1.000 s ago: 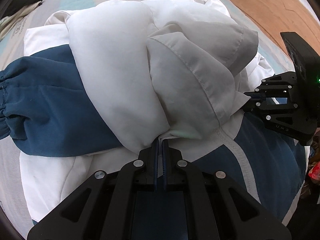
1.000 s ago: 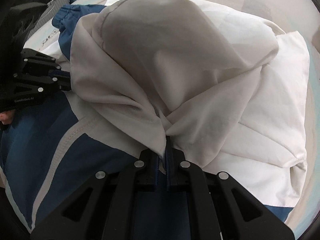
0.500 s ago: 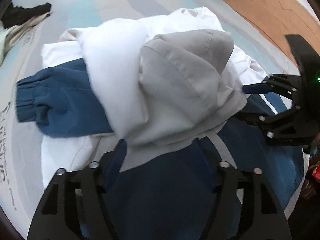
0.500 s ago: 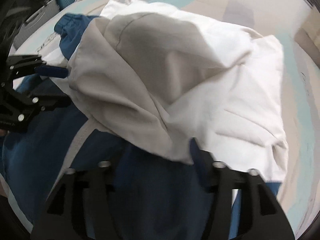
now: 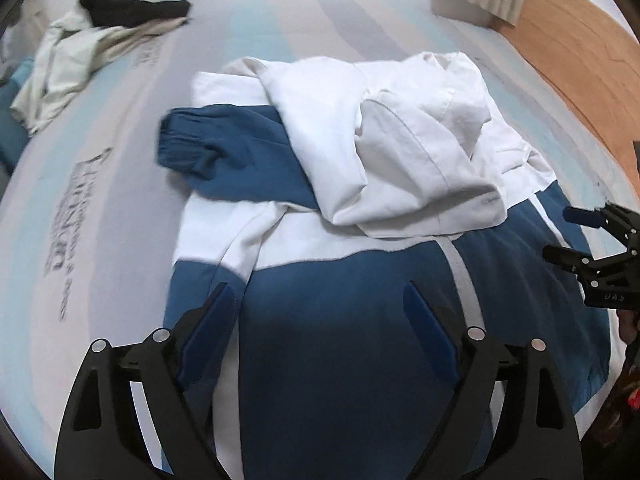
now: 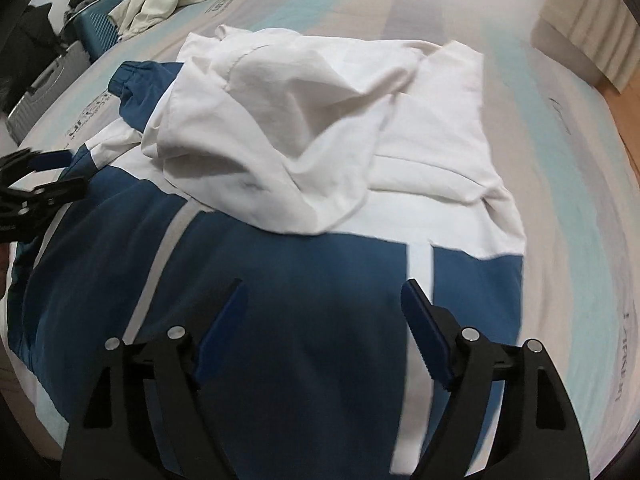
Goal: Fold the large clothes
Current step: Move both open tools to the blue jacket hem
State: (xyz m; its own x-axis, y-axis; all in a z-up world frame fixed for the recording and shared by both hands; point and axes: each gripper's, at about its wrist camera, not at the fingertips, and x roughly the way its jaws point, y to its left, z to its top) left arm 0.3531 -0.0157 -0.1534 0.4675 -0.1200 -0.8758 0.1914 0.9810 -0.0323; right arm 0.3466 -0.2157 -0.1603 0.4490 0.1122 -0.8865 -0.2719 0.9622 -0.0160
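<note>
A second ago a pinch of white hood fabric was held in each gripper; that fabric has since been released, and both grippers have been drawn up and back from the garment. The jaws of the left gripper (image 5: 316, 300) are opening and stand wide, with nothing pressed between them; only the blue body of the jacket (image 5: 352, 320) is seen beyond them. The same is seen at the right gripper (image 6: 322, 300), whose jaws are opening wide over blue cloth.

The jacket is laid on the bed (image 5: 120, 208), at the centre of both views. The white hood (image 5: 420, 160) has been dropped onto the white upper panel toward 12 o'clock, crumpled and partly hollow. One blue sleeve (image 5: 212, 156) is folded across at 10 o'clock, its gathered cuff pointing left. A heap of pale and black clothes (image 5: 100, 36) is left at 11 o'clock, well apart from the jacket.
</note>
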